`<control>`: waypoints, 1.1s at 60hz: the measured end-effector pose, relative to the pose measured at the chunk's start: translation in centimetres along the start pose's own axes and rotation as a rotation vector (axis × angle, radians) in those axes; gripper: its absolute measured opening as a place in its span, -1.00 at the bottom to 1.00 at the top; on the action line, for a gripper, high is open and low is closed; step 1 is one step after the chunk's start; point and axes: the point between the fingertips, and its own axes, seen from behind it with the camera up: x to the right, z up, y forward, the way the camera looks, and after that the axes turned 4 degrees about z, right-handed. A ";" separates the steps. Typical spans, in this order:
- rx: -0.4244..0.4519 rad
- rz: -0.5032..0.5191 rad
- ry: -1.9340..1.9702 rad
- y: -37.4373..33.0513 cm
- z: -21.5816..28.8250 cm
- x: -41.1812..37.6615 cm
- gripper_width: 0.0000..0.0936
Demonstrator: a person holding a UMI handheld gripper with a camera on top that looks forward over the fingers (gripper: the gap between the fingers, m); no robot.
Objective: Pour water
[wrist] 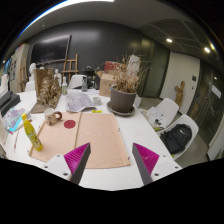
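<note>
My gripper (111, 152) is held above the near edge of a white table (120, 172), open, with nothing between its fingers. The magenta pads (78, 160) show on either side of a tan mat (100, 136) that lies just ahead. A yellow-green bottle (33, 132) lies or leans on the table to the left, beyond the left finger. A small cup-like object (54, 117) and a red round coaster (69, 124) sit beyond the mat. A dark pot with dried plants (122, 97) stands at the far side, ahead and slightly right.
A second tan mat (56, 138) lies left of the first. Papers (80, 100) and a vase of dried stems (48, 92) stand further back. White chairs stand to the right, one holding a black bag (178, 137).
</note>
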 end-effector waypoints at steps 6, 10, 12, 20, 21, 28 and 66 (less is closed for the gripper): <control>0.000 0.038 -0.010 0.3 -0.4 -2.5 0.84; -0.005 0.064 -0.016 0.5 -0.8 -5.5 0.84; -0.005 0.080 -0.017 0.7 -1.2 -7.2 0.84; -0.006 0.145 -0.022 0.9 -3.1 -14.0 0.84; -0.007 0.155 -0.023 1.0 -3.4 -15.0 0.84; 0.001 0.230 -0.021 1.7 -4.9 -22.0 0.85; 0.158 0.309 0.021 15.5 -3.0 -41.7 -0.05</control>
